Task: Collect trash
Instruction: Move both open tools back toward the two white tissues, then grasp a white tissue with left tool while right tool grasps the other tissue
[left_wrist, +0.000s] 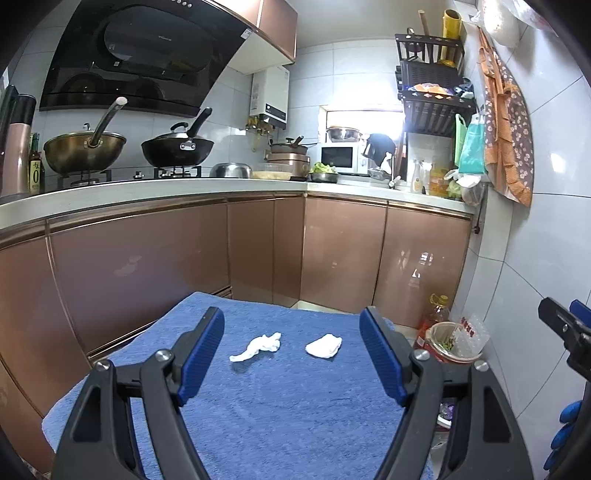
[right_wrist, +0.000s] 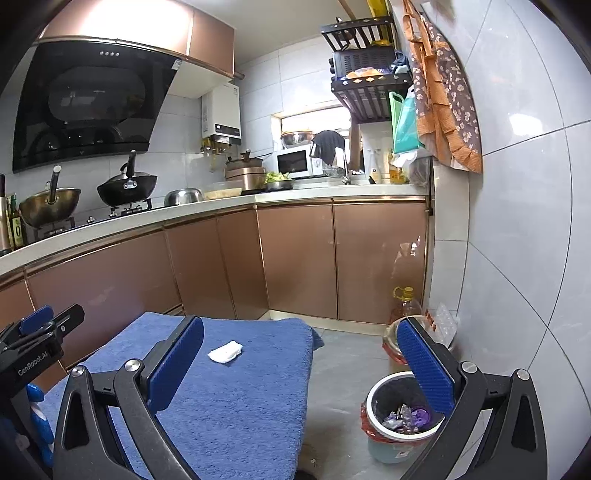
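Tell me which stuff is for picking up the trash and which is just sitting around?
For the job:
- twisted white tissue
- folded white tissue wad
- round bin with grey liner
- left claw, open and empty

Just sitting around:
- black wok
- white microwave
- yellow oil bottle

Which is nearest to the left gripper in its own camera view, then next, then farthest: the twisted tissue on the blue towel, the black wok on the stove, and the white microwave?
1. Twisted tissue: on the blue towel, just ahead of the left gripper, between its open fingers.
2. Black wok: on the stove, up and left.
3. White microwave: on the far counter by the window.
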